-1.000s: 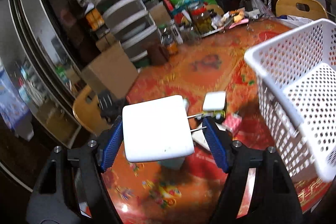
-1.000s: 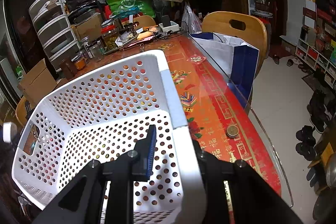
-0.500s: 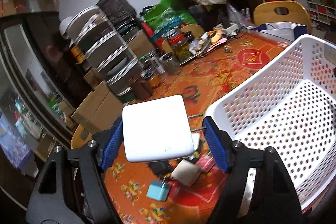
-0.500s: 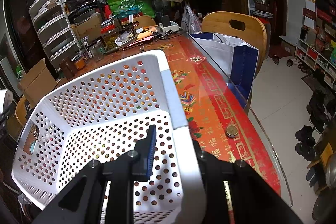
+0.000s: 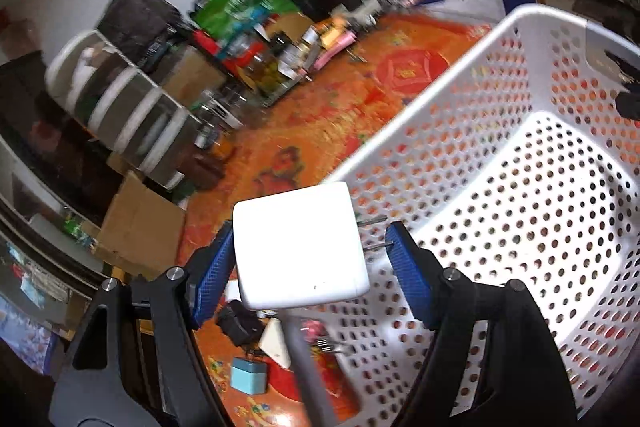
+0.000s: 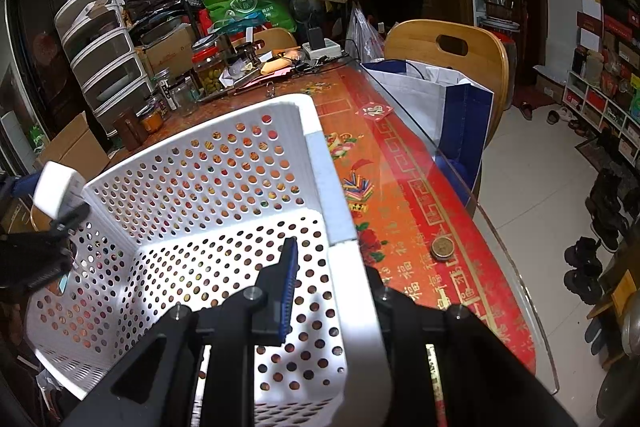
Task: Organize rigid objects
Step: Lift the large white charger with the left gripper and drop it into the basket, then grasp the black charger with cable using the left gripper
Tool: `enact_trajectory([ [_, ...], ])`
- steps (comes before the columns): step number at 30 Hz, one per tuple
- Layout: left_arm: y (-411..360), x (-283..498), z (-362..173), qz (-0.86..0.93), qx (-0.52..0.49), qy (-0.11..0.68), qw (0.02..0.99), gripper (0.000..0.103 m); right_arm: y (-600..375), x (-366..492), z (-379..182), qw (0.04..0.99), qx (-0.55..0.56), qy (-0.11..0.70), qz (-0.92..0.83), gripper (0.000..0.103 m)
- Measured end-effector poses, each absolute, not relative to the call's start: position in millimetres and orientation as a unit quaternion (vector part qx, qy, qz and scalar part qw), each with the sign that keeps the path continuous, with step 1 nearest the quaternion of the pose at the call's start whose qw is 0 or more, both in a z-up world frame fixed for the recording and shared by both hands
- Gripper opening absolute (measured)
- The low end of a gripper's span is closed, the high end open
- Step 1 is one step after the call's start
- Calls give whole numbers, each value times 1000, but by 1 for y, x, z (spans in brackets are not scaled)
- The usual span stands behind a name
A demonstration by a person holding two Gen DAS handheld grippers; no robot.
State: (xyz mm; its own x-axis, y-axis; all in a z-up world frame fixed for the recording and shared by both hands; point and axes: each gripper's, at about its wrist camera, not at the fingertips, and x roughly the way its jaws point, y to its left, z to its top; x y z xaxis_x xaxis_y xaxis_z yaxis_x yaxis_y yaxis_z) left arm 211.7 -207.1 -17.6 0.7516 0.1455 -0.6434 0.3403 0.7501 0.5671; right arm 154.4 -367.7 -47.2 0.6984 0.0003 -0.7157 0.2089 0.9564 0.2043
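My left gripper (image 5: 310,259) is shut on a white square power adapter (image 5: 298,245), its metal prongs against the right pad, held above the near rim of the white perforated basket (image 5: 520,211). The adapter also shows in the right wrist view (image 6: 58,189) at the basket's left rim. My right gripper (image 6: 332,283) is shut on the basket's right wall (image 6: 332,195), one blue pad inside, the other finger hidden outside. The basket interior looks empty.
Below the left gripper, small items lie on the red patterned table: a light blue box (image 5: 248,375), a black adapter (image 5: 240,323), a white plug (image 5: 276,343). Jars and drawers (image 6: 104,51) crowd the far end. A wooden chair (image 6: 452,47), a bag and a coin (image 6: 442,249) are to the right.
My left gripper has carried the white adapter up and right, from over the table items to above the basket's rim. The right gripper and basket have stayed put.
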Motion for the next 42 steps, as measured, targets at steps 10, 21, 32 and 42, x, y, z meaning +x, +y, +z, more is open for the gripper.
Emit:
enact_trajectory([
  [10, -242, 242, -72, -99, 425, 479, 762, 72, -369, 152, -47, 910, 139, 385, -61, 19],
  [21, -243, 248, -92, -126, 433, 511, 732, 86, -370, 154, -46, 908, 141, 391, -64, 19],
  [32, -82, 252, 25, -109, 188, 426, 878, 103, -368, 157, -47, 905, 132, 398, -73, 19],
  [42, 84, 367, -72, -17, 50, 556, 829, 100, -368, 157, -47, 905, 135, 397, -70, 19],
])
